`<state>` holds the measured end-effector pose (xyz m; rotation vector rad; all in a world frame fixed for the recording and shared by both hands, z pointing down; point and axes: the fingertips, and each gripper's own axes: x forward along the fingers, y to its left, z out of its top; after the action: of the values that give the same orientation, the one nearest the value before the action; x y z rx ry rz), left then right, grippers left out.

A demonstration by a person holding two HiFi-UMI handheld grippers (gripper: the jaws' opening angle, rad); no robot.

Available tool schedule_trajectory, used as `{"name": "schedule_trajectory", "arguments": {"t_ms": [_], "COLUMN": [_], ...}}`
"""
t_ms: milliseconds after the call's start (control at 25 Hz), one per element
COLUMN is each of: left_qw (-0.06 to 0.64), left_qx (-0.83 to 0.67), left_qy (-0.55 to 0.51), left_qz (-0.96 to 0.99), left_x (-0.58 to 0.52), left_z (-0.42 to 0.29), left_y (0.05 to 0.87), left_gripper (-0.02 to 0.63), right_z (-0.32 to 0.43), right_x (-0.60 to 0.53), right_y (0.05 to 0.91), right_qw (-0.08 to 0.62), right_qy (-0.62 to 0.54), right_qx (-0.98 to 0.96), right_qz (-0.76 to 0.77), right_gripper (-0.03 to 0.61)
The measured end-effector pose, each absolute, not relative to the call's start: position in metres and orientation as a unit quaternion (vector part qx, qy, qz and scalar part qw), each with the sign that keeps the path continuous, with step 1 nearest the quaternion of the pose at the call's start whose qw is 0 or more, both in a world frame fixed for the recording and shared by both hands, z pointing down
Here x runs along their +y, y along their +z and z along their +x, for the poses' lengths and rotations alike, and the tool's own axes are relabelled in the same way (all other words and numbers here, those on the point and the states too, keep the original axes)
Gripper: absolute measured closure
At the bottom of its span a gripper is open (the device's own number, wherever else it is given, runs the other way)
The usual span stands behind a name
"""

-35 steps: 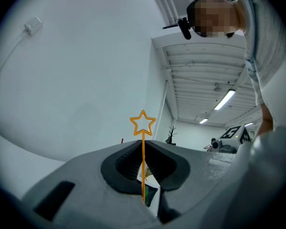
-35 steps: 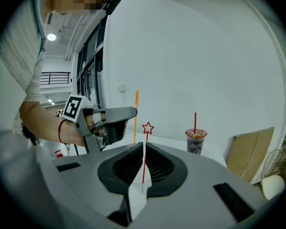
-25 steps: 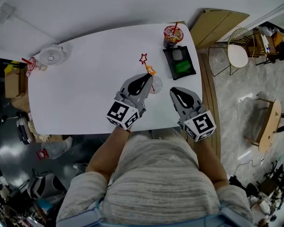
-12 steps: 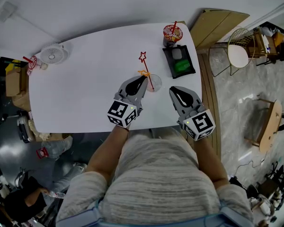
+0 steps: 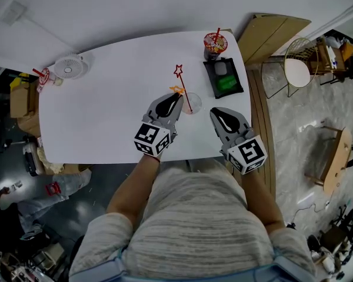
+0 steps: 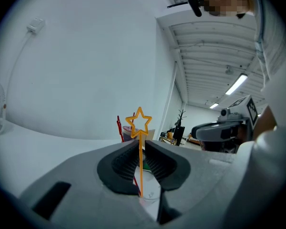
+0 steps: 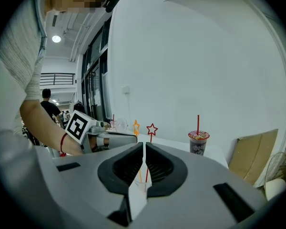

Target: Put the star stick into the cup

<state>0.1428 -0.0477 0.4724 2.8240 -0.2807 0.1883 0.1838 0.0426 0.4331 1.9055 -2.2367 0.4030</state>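
Observation:
My left gripper (image 5: pixel 177 97) (image 6: pixel 142 149) is shut on a thin orange star stick (image 6: pixel 139 121) that stands upright between its pads. The orange star (image 5: pixel 176 90) shows just beyond the tips. The stick's lower end reaches down into a small clear cup (image 5: pixel 192 104) (image 6: pixel 150 194) on the white table (image 5: pixel 106 110). A red star stick (image 5: pixel 178 70) (image 7: pixel 152 129) leans out of that cup. To the cup's right my right gripper (image 5: pixel 216 111) (image 7: pixel 144 149) is shut with nothing in it, and it points at the cup (image 7: pixel 140 185).
A black tray (image 5: pixel 223 78) with a green item lies at the table's far right. Behind it stands a drink cup with a red straw (image 5: pixel 215 42) (image 7: pixel 199 142). A small white fan (image 5: pixel 70 66) sits at the far left corner. The table's right edge is close.
My left gripper has sunk with the orange star stick, and the star has shifted slightly left over the cup. The right gripper has kept still.

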Motion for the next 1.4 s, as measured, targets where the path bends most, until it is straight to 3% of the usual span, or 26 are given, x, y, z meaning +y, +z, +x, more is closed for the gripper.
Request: {"name": "schedule_trajectory", "arguments": {"t_ms": [80, 200, 480, 1400], "left_qw": [0.146, 0.146, 0.142, 0.108], "left_qx": [-0.099, -0.101, -0.113, -0.126], "left_qy": [0.068, 0.074, 0.101, 0.018], "left_qz": [0.982, 0.981, 0.978, 0.986], "left_x": [-0.047, -0.046, -0.042, 0.007], "left_z": [0.142, 0.14, 0.134, 0.099], "left_y": [0.472, 0.473, 0.475, 0.389], "left_gripper": [0.567, 0.478, 0.428, 0.45], "right_z": [0.185, 0.185, 0.185, 0.166], "right_x": [0.042, 0.041, 0.042, 0.054], "right_y": [0.433, 0.432, 0.428, 0.375], "right_qw": [0.086, 0.083, 0.075, 0.032], "right_qy": [0.135, 0.134, 0.128, 0.073], "right_qx": [-0.751, -0.754, -0.759, -0.814], "right_qz": [0.641, 0.638, 0.634, 0.575], "right_gripper": [0.557, 0.557, 0.557, 0.557]}}
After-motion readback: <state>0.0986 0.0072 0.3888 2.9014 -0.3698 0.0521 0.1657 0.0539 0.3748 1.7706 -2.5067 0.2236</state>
